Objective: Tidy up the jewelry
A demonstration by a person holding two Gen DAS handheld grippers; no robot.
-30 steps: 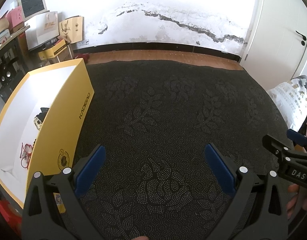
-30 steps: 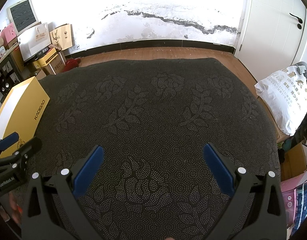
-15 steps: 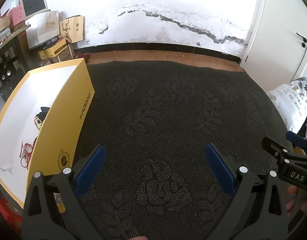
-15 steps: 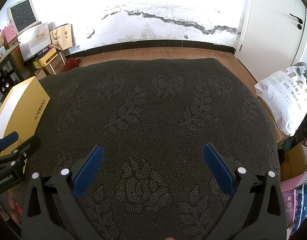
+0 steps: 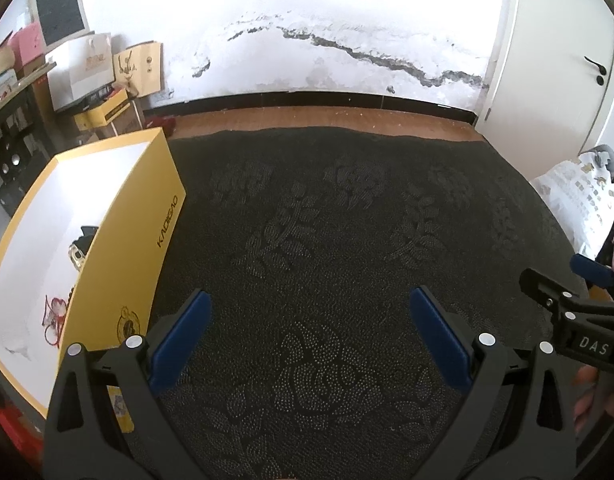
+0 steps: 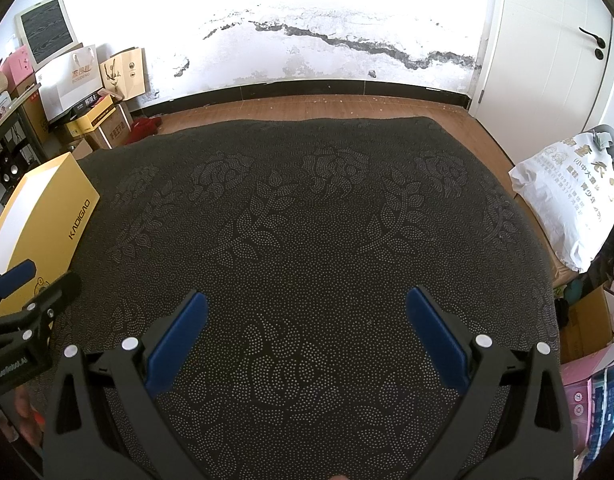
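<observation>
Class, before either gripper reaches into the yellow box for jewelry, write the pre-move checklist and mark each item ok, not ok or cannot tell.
1. Left gripper open and holding nothing: ok.
2. Right gripper open and holding nothing: ok.
3. Yellow box open on top, reachable from above: ok.
4. Jewelry visible inside: a red piece and a darker item lie on the white lining: ok.
5. Exact kind and count of pieces: cannot tell, the box wall hides part.
6. Dark patterned cloth ahead of the grippers free of obstacles: ok.
</observation>
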